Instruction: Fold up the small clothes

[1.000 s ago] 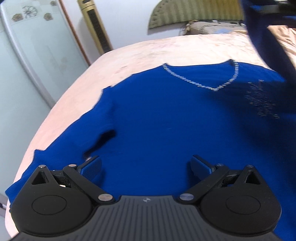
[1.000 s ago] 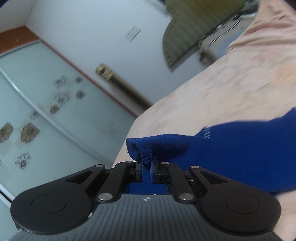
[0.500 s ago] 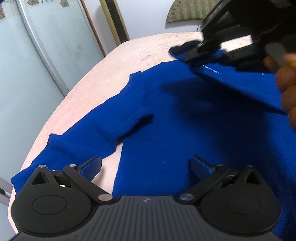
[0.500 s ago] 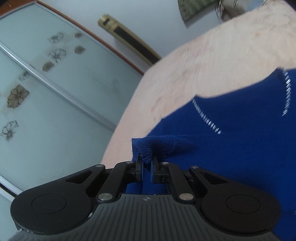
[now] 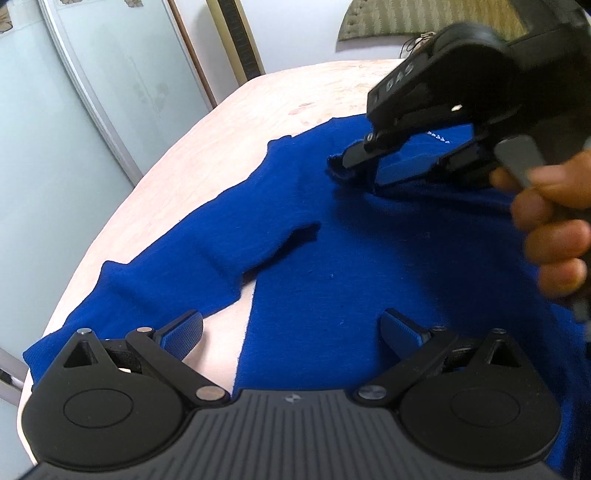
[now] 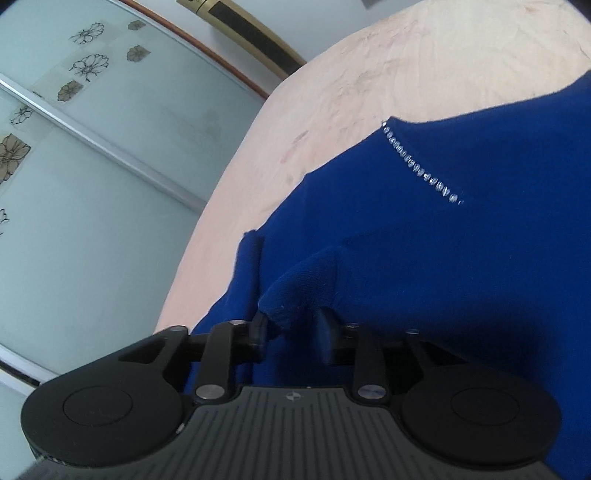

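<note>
A royal-blue sweater (image 5: 332, 266) lies flat on the bed, and its rhinestone neckline (image 6: 421, 168) shows in the right wrist view. One sleeve (image 5: 177, 280) stretches out toward the bed's left edge. The other sleeve is folded across the chest, and its cuff (image 6: 299, 280) sits between the jaws of my right gripper (image 6: 291, 325). Those jaws are opening, with a gap beside the cuff. In the left wrist view my right gripper (image 5: 369, 171) hangs low over the upper chest, held by a hand (image 5: 554, 229). My left gripper (image 5: 291, 323) stands open above the sweater's lower edge, holding nothing.
The peach bedsheet (image 5: 221, 147) ends in a rounded edge at the left. Beyond that edge stand frosted sliding doors (image 5: 92, 110) with flower prints. A gold-and-black tower unit (image 5: 236, 40) and a striped headboard (image 5: 424, 18) stand at the far wall.
My right gripper has carried the sleeve cuff over the sweater's chest and come down. Its jaws have parted from the cuff. My left gripper has shifted a little toward the hem.
</note>
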